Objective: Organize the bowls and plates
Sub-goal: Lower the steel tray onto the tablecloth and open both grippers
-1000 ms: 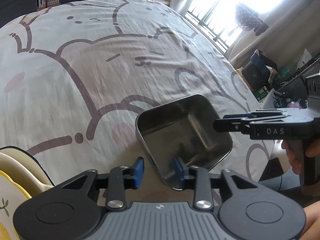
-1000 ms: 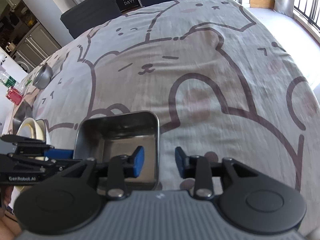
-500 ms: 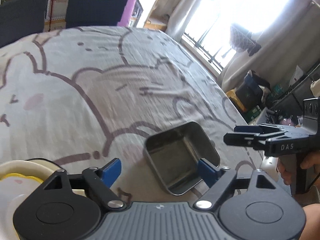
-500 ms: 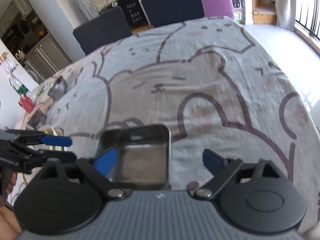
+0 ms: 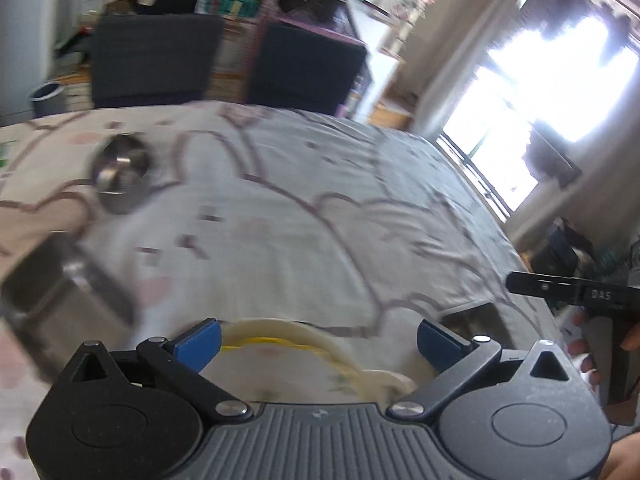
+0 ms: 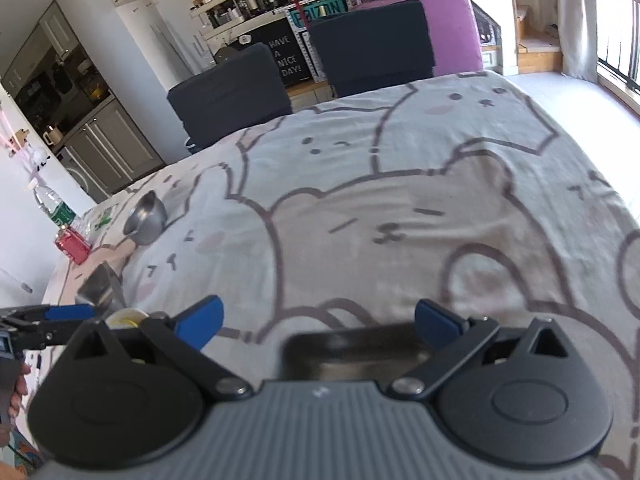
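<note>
My left gripper [image 5: 318, 340] hovers over a stack of cream plates with a yellow rim [image 5: 296, 346]. Its jaws are opening and nothing is held between them. My right gripper [image 6: 318, 320] is just above the square steel tray [image 6: 352, 350] on the tablecloth. Its jaws are opening too, and the pads stand clear of the tray's rim. That tray's corner [image 5: 466, 313] shows behind the left gripper's right finger. A second square steel tray [image 5: 60, 300] sits blurred at the left. Farther back is a round steel bowl [image 5: 120, 168].
A bear-print cloth [image 6: 400, 200] covers the table. Two dark chairs [image 6: 228, 92] stand at its far side. A red can [image 6: 74, 244] and a water bottle [image 6: 52, 204] are at the far left edge. The left gripper [image 6: 60, 314] reaches in near the plates [image 6: 124, 316].
Both grippers opened wide, let go of the square steel tray and lifted. The left one swung left until the plates lay under it. The right one drew back.
</note>
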`<state>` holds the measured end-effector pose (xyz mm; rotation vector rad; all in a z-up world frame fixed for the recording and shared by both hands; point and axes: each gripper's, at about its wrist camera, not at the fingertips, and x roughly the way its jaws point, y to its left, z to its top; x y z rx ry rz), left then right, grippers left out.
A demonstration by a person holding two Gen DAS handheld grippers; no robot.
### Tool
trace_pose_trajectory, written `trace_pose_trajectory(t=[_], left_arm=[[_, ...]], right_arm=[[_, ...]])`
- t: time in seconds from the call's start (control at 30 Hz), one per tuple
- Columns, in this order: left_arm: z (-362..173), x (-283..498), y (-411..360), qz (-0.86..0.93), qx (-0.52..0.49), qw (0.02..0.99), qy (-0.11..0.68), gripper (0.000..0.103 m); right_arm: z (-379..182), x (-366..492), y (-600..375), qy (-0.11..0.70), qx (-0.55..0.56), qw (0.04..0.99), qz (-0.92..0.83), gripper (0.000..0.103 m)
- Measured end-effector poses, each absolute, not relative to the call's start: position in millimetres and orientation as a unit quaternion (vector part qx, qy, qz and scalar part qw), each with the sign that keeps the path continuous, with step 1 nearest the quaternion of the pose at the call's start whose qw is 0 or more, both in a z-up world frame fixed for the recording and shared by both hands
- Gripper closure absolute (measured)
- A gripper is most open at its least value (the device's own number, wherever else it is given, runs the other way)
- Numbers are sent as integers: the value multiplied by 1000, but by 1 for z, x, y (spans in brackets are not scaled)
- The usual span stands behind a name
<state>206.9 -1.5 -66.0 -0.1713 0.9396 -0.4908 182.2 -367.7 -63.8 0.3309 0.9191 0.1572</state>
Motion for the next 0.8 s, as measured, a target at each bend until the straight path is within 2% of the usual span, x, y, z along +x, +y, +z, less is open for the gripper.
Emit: trace_pose_trajectory(t=[0.27,0.57,0.63,0.7,0.8], left_arm=[[-67,220,84,-155,-119,881,430,0],[-77,259,135,-98,-77,897,424,1],[-84,269,141,-89,-55,896,431,4],[-92,278,145,-86,-48,888,449,16],[-104,291,149,-79,-54,877,471,28]], right_arm=[[-62,221,-295,446,175,870,117,0],[-68,258,-205,464,178,849,181,0],[-71,262,-191,469,175,844,192,0],[-73,265,-175,473,168,841,200,0],[-75,270,-158,476,148,841,212,0]])
